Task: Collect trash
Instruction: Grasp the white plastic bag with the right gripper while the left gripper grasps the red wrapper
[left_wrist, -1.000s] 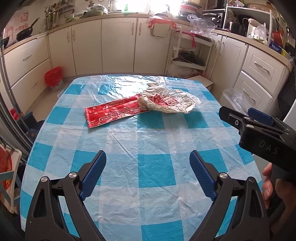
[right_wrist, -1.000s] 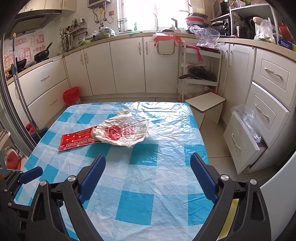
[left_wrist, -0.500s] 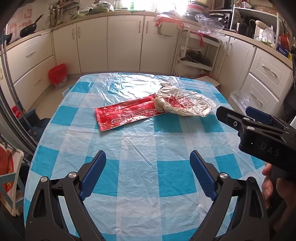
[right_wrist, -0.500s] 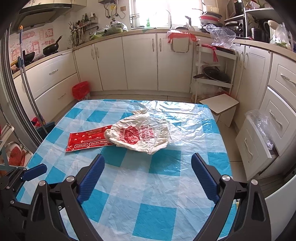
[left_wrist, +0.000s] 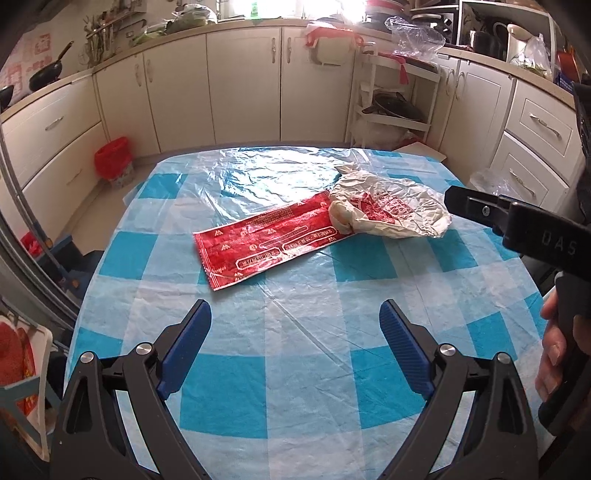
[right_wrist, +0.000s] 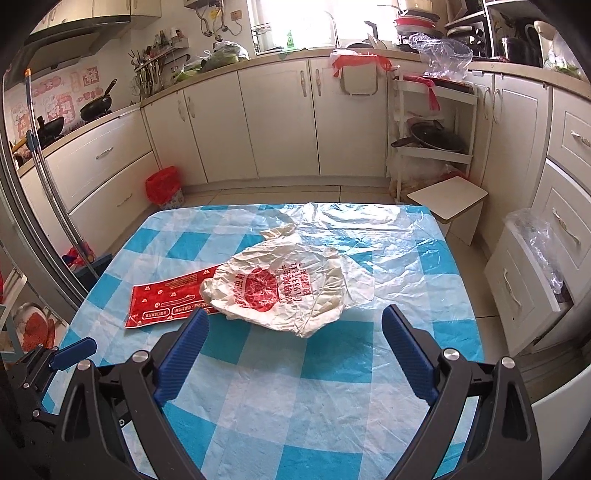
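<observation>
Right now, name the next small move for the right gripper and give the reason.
Probably ease the right gripper forward and down onto the crumpled white plastic bag. It is open and empty, the bag lies just ahead of it, overlapping one end of the red wrapper, and nothing is collected yet.

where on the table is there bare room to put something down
Free: the near half of the table, between the fingers and the white bag; also the far strip behind it. Crowded: the middle, where the bag overlaps the red wrapper.
</observation>
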